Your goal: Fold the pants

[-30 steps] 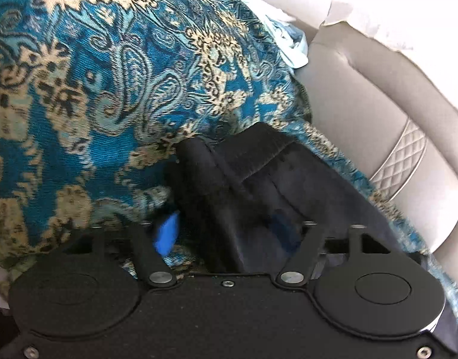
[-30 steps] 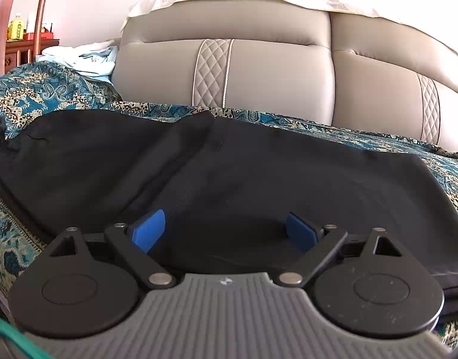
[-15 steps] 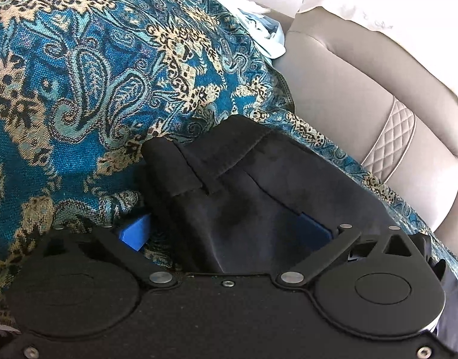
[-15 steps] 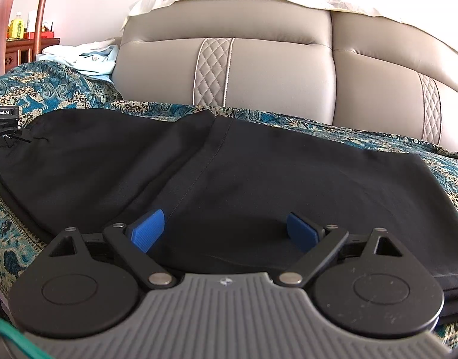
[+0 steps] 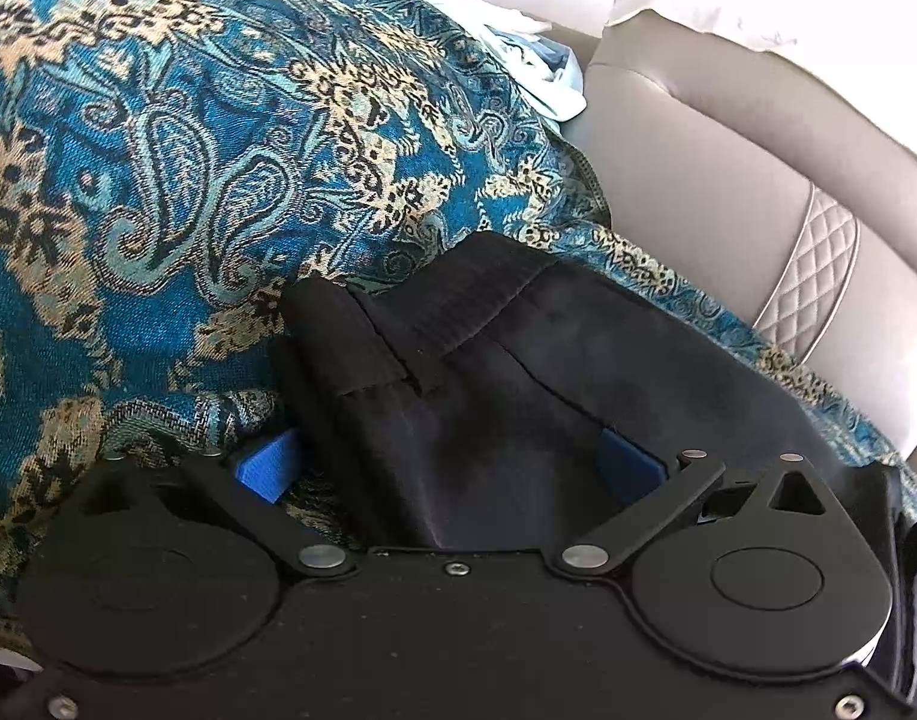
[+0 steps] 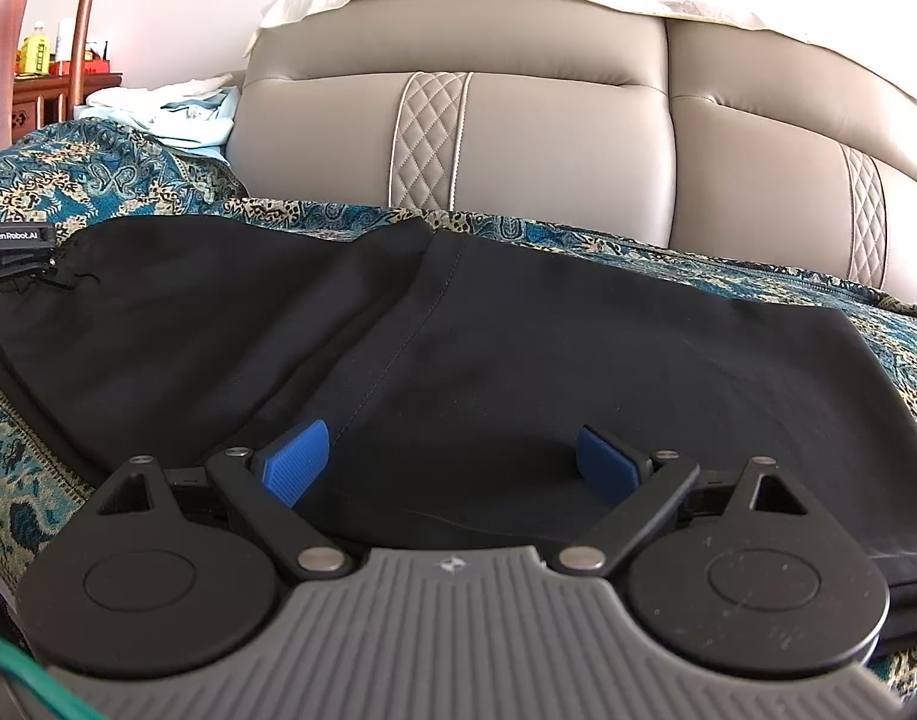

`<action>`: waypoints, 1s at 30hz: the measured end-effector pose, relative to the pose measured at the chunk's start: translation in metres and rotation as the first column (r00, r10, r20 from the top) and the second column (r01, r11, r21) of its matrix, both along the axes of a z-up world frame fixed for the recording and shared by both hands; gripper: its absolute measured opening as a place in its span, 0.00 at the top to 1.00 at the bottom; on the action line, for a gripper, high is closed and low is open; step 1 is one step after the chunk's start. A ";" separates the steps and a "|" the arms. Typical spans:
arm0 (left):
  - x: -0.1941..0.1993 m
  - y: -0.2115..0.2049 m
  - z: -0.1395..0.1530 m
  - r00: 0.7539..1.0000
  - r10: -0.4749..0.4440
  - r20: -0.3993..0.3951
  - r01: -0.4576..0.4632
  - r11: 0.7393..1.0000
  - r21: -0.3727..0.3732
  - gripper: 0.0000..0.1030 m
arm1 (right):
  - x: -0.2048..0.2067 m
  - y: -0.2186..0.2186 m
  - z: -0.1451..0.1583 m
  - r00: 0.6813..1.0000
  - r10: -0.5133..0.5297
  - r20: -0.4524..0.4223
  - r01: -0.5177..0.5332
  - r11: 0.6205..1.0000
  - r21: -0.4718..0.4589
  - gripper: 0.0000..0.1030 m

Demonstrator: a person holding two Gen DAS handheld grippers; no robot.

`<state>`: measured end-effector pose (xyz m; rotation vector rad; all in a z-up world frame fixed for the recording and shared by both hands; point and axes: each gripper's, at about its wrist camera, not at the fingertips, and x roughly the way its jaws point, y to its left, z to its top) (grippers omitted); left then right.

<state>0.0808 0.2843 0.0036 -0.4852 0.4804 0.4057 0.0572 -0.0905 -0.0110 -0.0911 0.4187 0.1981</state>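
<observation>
Black pants (image 6: 518, 336) lie spread flat on a sofa seat covered by a blue paisley throw (image 6: 98, 180). In the left wrist view their waistband end (image 5: 458, 306) lies bunched between my blue pads. My left gripper (image 5: 452, 468) is open wide, its pads either side of the fabric. My right gripper (image 6: 452, 465) is open, low over the near edge of the pants, pads apart and holding nothing. The left gripper's body (image 6: 14, 246) shows at the pants' left end in the right wrist view.
A grey leather sofa back (image 6: 548, 144) rises behind the pants. Pale blue and white clothes (image 6: 170, 111) lie piled on the throw at the left. A wooden cabinet with bottles (image 6: 38, 72) stands far left.
My left gripper has opened wider and let the waistband go; the fabric has settled lower and flatter. The view has swung slightly. My right gripper has stayed still and open.
</observation>
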 end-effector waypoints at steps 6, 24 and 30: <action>0.000 -0.002 0.000 1.000 -0.009 -0.005 0.009 1.000 0.014 0.01 | 0.000 0.000 0.000 1.000 0.000 -0.001 0.000 1.000 0.000 0.07; 0.001 -0.010 0.009 0.996 0.062 -0.062 -0.058 0.996 0.065 0.36 | 0.014 -0.013 0.006 0.986 0.164 -0.034 -0.165 0.985 -0.047 0.02; -0.006 0.001 0.025 0.991 0.112 -0.077 -0.113 0.994 0.003 0.81 | 0.021 -0.017 0.009 0.971 0.229 -0.063 -0.232 0.971 -0.057 0.00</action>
